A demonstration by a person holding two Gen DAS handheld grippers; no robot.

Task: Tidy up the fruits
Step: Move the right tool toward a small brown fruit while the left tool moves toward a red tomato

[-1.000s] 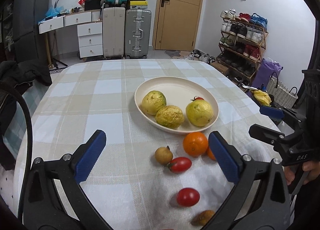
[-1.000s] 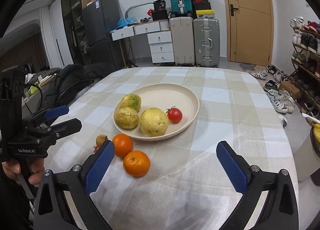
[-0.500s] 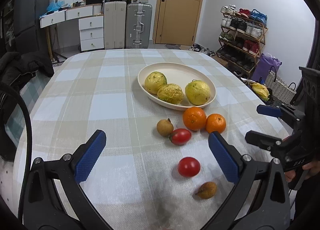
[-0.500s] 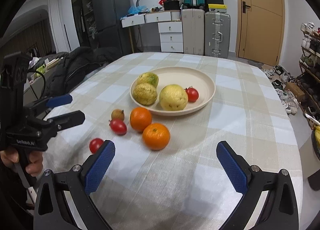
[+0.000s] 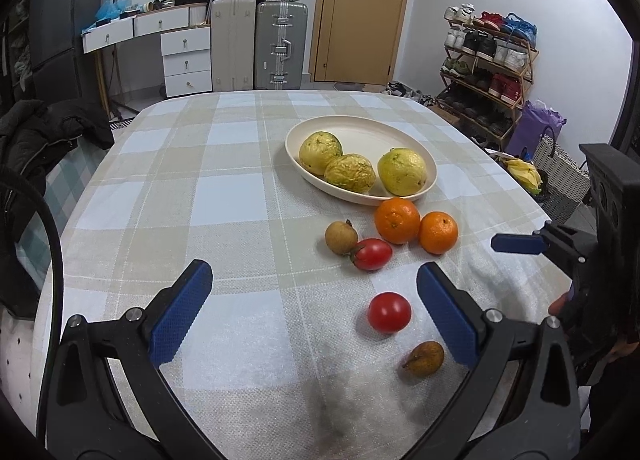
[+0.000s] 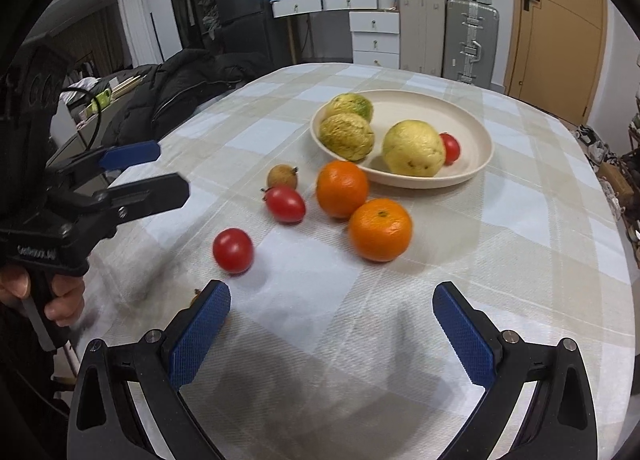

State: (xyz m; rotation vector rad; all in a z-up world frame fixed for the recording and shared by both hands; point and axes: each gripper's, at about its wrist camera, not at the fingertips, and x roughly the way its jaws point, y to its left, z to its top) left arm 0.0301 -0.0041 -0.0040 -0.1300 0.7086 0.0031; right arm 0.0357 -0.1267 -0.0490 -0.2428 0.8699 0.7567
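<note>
A cream plate (image 5: 360,131) (image 6: 476,127) holds three yellow-green guavas (image 5: 350,173) (image 6: 414,147) and, in the right wrist view, a small tomato (image 6: 451,147). On the cloth in front of it lie two oranges (image 5: 397,219) (image 6: 380,228), two tomatoes (image 5: 389,312) (image 6: 233,250), a brown round fruit (image 5: 341,236) (image 6: 282,176) and another brown fruit (image 5: 425,358). My left gripper (image 5: 314,314) is open and empty above the near cloth. My right gripper (image 6: 332,334) is open and empty, near the oranges.
The checked tablecloth (image 5: 192,187) covers the table. A black jacket (image 5: 44,131) hangs at the left edge. Suitcases (image 5: 282,45), drawers and a door stand behind; a shoe rack (image 5: 488,71) and baskets stand at the right.
Both grippers have drawn back from the plate toward the near edge, so more of the loose fruit shows. Both stay open. No fruit has moved.
</note>
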